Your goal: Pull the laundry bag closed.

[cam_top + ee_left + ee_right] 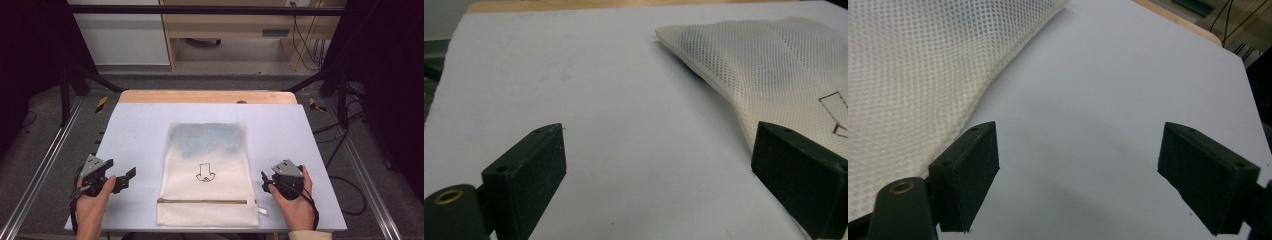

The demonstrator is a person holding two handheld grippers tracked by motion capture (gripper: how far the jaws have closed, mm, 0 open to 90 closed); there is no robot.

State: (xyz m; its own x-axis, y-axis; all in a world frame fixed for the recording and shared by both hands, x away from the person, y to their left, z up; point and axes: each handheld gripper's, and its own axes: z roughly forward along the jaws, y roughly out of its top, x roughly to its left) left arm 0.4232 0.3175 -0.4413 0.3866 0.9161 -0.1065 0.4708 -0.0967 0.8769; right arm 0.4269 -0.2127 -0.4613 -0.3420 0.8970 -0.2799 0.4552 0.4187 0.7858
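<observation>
A cream mesh laundry bag lies flat in the middle of the pale table, with a brown zipper across its near end and a small outline drawing on it; something bluish shows through its far half. My left gripper rests on the table to the bag's left, open, nothing between its jaws. In the left gripper view the bag lies ahead to the right. My right gripper sits just right of the bag, open and empty. The right gripper view has the mesh at left.
A wooden strip edges the table's far side. Black frame posts stand at both far corners, metal rails run along each side, and cables trail on the floor to the right. Bare table surface lies on both sides of the bag.
</observation>
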